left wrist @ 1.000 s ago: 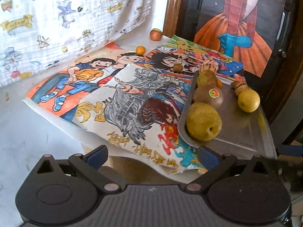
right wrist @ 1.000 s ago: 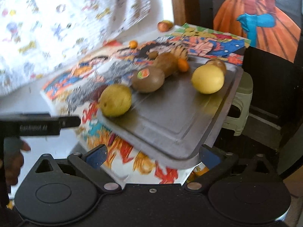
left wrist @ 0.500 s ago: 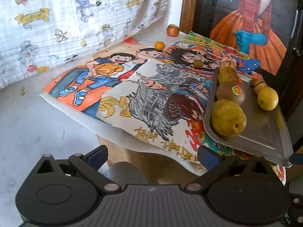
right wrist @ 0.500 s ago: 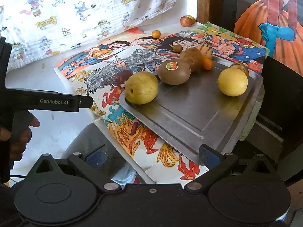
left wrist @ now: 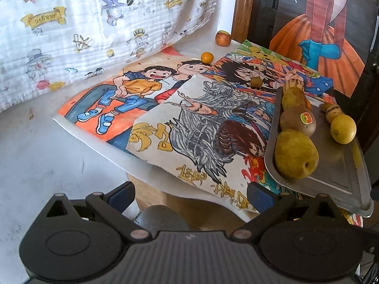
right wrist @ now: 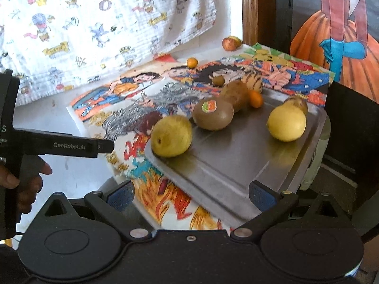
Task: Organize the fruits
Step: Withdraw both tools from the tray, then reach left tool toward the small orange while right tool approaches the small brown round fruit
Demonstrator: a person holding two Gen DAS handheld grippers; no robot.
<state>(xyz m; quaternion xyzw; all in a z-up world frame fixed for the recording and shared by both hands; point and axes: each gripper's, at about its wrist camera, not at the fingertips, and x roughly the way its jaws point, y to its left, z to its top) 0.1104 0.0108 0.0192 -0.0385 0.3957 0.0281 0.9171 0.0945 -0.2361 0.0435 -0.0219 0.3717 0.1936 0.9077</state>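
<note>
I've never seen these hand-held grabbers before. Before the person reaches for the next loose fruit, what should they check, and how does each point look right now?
1. Left gripper empty, fingers apart: ok.
2. Right gripper empty, fingers apart: ok.
3. Loose fruit in sight: ok. An apple, a small orange and a small brownish fruit lie on the drawings, off the tray.
4. Room on the tray: ok, the near half is bare.
5. Tray steady: not ok, it appears to jut past the table edge.
6. Fruit on the tray lying still: cannot tell; the pear sits close to the rim.
</note>
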